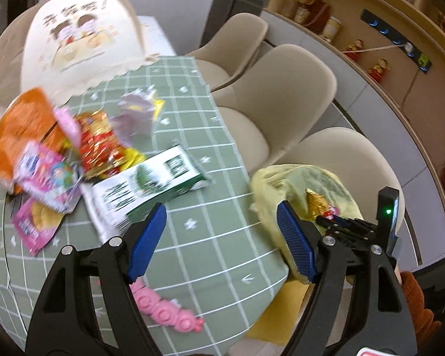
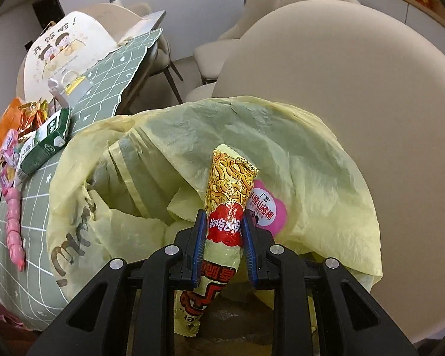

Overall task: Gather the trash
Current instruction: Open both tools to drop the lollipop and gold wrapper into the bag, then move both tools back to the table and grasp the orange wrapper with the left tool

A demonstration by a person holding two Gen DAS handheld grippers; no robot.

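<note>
Colour rundown: the sage-green tablecloth with a white grid and little white hearts (image 1: 210,237) covers the table, and the crinkly plastic bin bag (image 2: 296,136) is pale yellow with some brownish lettering. The long snack wrapper (image 2: 225,204) is yellow with a noodle print, a red cloud-shaped patch and white letters, then red blocks lower down. Behind it sits a round pink sticker-like wrapper (image 2: 271,212) with a white centre. The carton (image 1: 151,187) is green and white, the chip bag (image 1: 17,124) orange, the chairs (image 1: 276,95) beige. Gripper pads (image 1: 296,243) are blue on black frames.
</note>
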